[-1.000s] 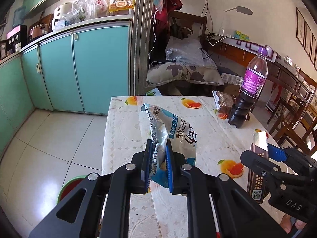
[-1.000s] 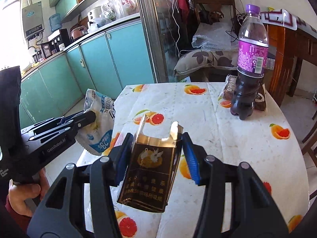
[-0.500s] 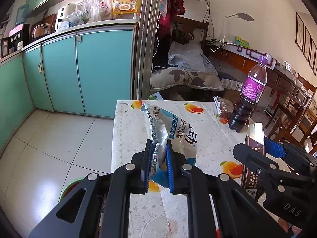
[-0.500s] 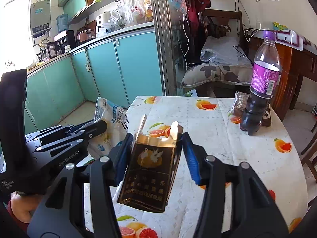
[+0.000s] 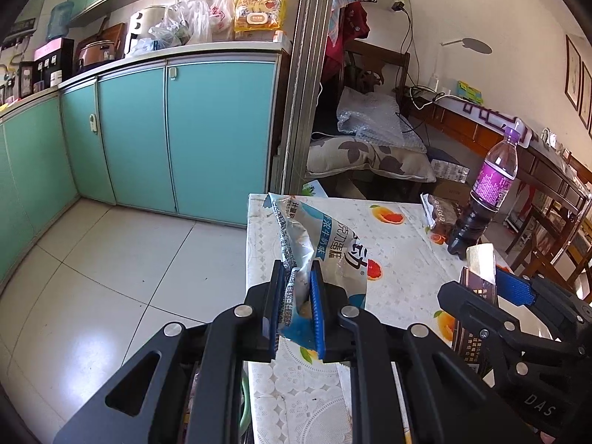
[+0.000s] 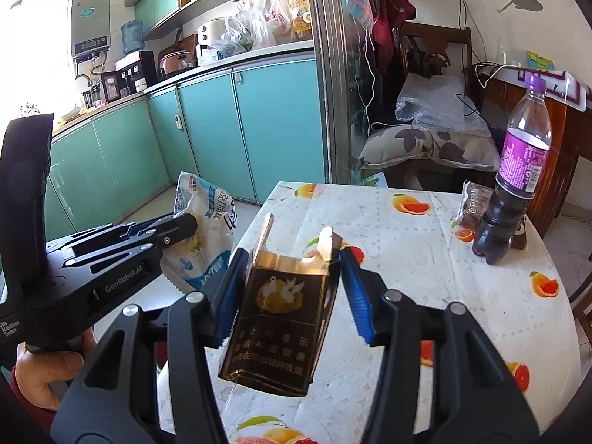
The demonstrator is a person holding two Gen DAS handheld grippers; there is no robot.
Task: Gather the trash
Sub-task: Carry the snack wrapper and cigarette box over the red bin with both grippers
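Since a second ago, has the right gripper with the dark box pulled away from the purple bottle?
Yes. In the right wrist view the right gripper, shut on the dark box, has backed away: the purple bottle now looks smaller and sits further right.

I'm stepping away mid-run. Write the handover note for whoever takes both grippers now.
Left gripper: shut on the crumpled blue-and-white snack bag, lifted off the table.
Right gripper: shut on the open dark cigarette box, also lifted.
Done: both pieces picked up.
Left: bin them; no bin clearly in view. The brown wrapper lies beside the purple-label bottle, which still holds dark drink.
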